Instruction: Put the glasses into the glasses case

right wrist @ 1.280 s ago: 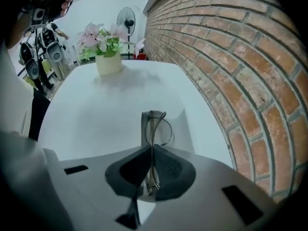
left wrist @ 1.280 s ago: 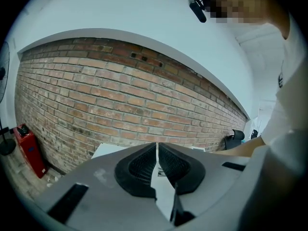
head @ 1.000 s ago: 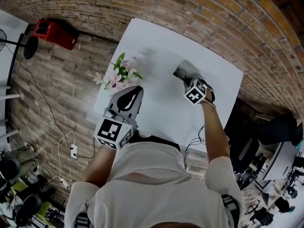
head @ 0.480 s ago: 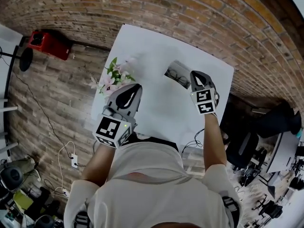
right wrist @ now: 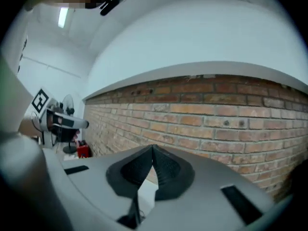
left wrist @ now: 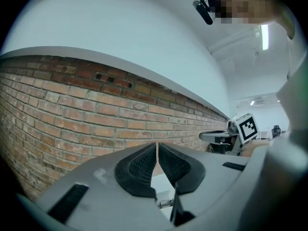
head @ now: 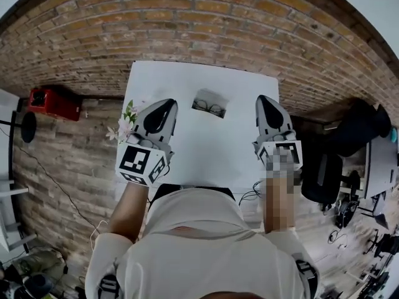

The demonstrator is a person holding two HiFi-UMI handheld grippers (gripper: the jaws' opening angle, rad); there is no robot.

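Note:
In the head view an open grey glasses case (head: 209, 103) lies on the white table (head: 187, 83), with dark-framed glasses (head: 208, 108) lying in it. My left gripper (head: 167, 104) is raised at the case's left, jaws shut and empty. At the case's right my right gripper (head: 262, 100) is held up, also shut on nothing. In the left gripper view the left gripper (left wrist: 157, 145) points at the brick wall, pads touching. The right gripper (right wrist: 152, 148) faces the wall too in its own view, tips together. Neither gripper view shows the case.
A small bunch of pink and white flowers (head: 126, 123) sits at the table's left edge, beside the left gripper. A brick wall (head: 199, 23) runs behind the table. A red box (head: 53, 101) is on the floor at the left, and a black chair (head: 330, 176) at the right.
Both grippers have risen off the table and spread apart. The right gripper has drawn back from the case, which now lies open with the glasses in it. The head view has tilted.

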